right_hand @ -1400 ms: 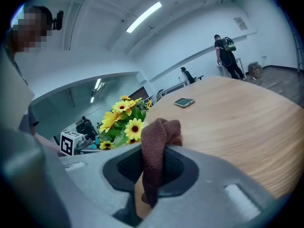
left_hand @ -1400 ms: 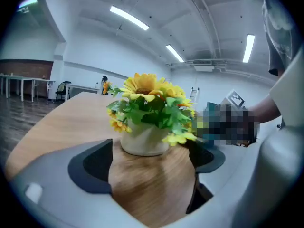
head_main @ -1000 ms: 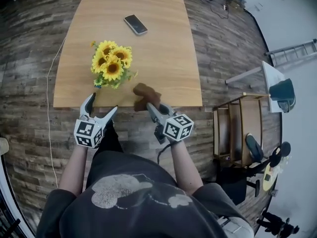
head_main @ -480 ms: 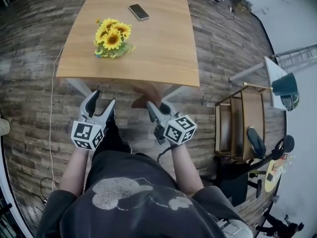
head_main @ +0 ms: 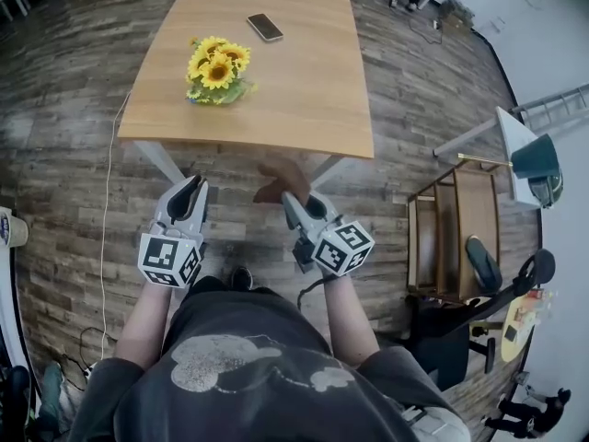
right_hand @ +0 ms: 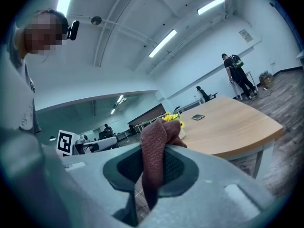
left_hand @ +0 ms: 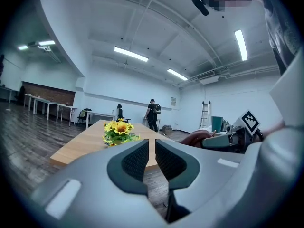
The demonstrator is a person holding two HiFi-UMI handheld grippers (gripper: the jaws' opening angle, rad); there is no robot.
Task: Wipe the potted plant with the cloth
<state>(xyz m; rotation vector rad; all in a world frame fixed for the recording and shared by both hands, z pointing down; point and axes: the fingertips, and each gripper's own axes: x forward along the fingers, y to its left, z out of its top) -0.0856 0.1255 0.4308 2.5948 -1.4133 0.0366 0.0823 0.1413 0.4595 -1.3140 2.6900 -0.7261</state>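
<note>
Clamping the cloth [head_main: 278,178], right tool [head_main: 296,201] hovers; left tool [head_main: 190,185] has just closed empty.

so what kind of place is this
Probably a big open-plan office or workspace: a long wooden table, rows of desks along the far wall, strip lights overhead and a stepladder.

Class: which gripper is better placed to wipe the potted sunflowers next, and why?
Right. The right gripper clamps the brown cloth, while the left gripper has just been closing its jaws on nothing. Neither has reached the potted sunflowers.
</note>
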